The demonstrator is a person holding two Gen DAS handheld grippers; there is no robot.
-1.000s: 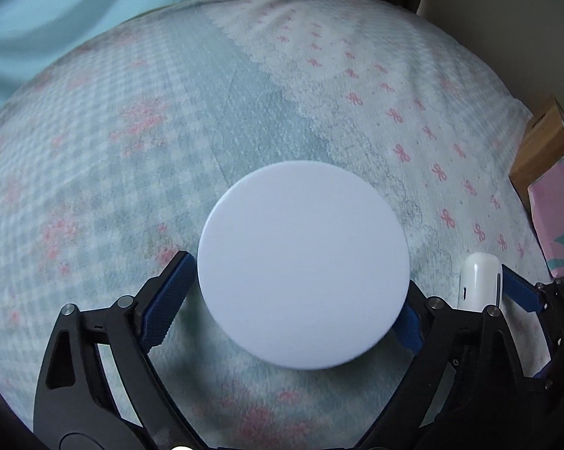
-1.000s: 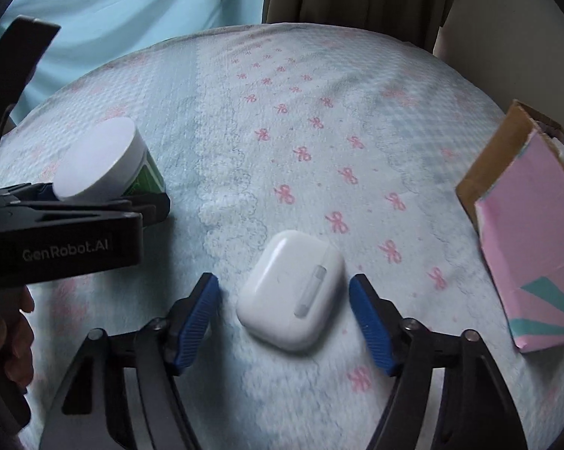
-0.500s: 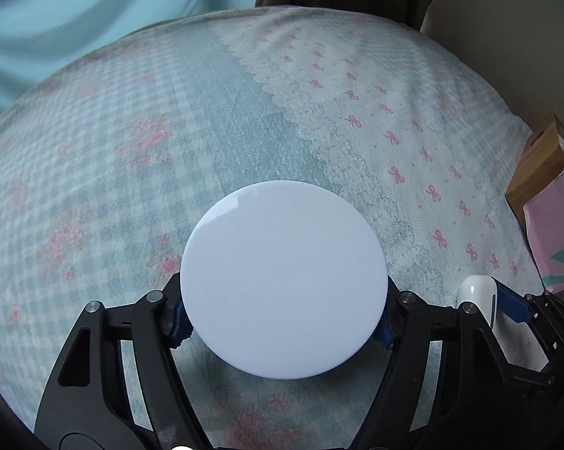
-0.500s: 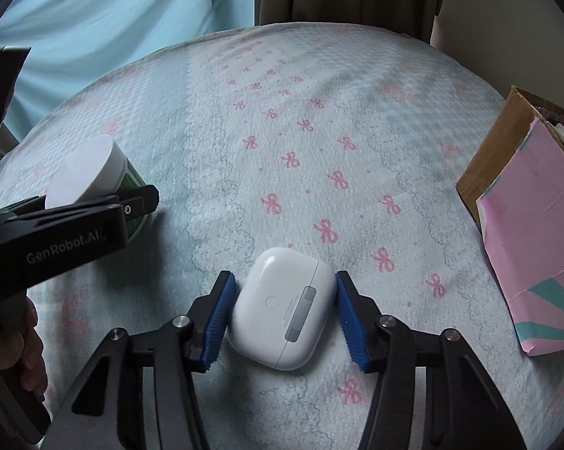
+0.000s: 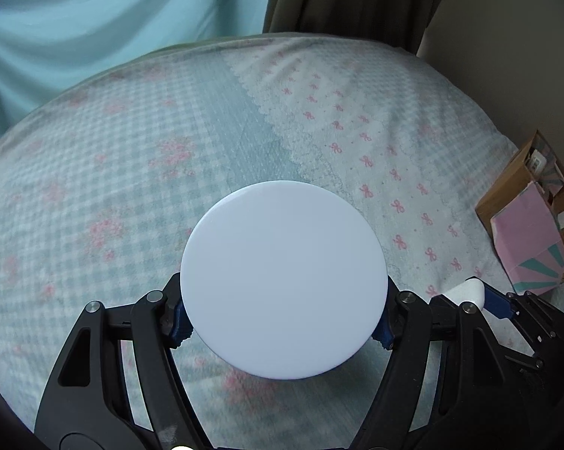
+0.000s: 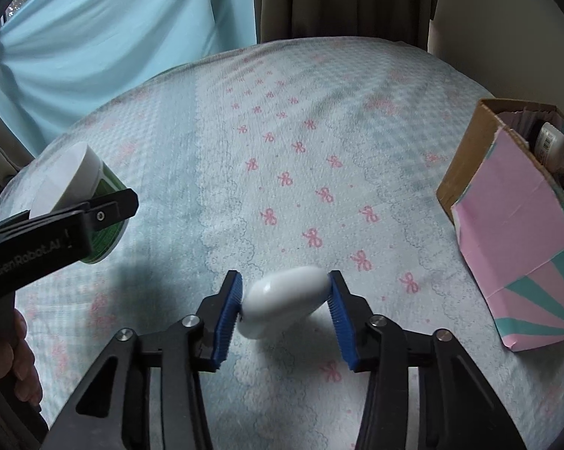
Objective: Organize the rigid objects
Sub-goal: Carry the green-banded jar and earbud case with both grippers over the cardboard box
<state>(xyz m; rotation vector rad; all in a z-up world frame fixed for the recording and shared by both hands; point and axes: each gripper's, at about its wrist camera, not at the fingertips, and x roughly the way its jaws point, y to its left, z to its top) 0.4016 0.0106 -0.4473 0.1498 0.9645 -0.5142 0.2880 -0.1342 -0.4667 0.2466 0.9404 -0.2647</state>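
Left tool (image 5: 282, 322) clamped on white-lidded jar (image 5: 283, 285), blue pads against lid sides; jar lifted clear of bed (image 5: 132, 172), green label visible from right wrist view. Right tool (image 6: 283, 307) jaws just closing, now gripping white earbud case (image 6: 283, 302), tilted between pads, above bedspread. Pink-and-cardboard box (image 6: 521, 247) stands on bed to right, items inside.

Left gripper (image 5: 283, 317): jaws have closed from wide apart onto white-lidded jar (image 5: 283, 285), now clear of the bedspread (image 5: 169, 157).

Right gripper (image 6: 283, 309): jaws have just been closing, now clamping the white earbud case (image 6: 283, 305), which is tilted and raised at lower centre.
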